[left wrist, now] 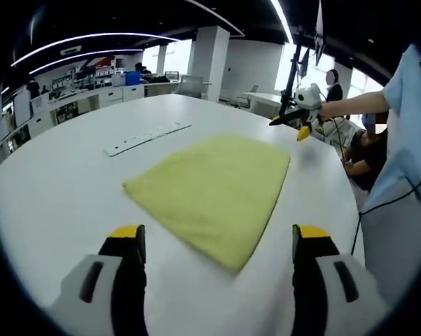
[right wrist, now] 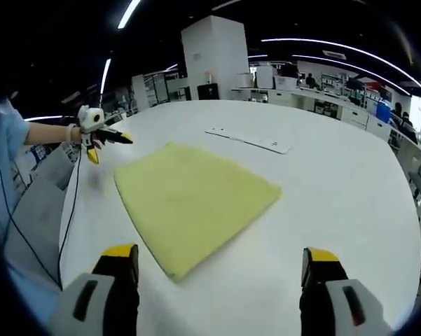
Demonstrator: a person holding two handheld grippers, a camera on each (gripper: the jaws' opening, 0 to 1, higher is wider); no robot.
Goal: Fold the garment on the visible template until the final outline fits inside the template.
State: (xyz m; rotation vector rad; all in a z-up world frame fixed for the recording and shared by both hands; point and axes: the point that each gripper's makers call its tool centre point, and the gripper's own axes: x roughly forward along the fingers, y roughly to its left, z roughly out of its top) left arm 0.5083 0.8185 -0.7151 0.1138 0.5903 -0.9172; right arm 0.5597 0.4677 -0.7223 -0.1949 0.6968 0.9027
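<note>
A soft, yellow, roughly square cloth (left wrist: pixel 214 192) lay flat mid-table (left wrist: pixel 56 189); left gripper (left wrist: pixel 217 241) and right gripper (right wrist: pixel 221 262) were spread, holding nothing.

We cannot tell what the flat white strip (left wrist: pixel 146 138) beyond the cloth's far edge is; background shelving (left wrist: pixel 70 94) is blurred.

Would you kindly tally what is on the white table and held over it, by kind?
Yellow cloth: 1, lying flat on the white table
White power strip: 1, beyond the cloth
Handheld tools: 2, left tool and right tool, both open and holding nothing
Total: 4
</note>
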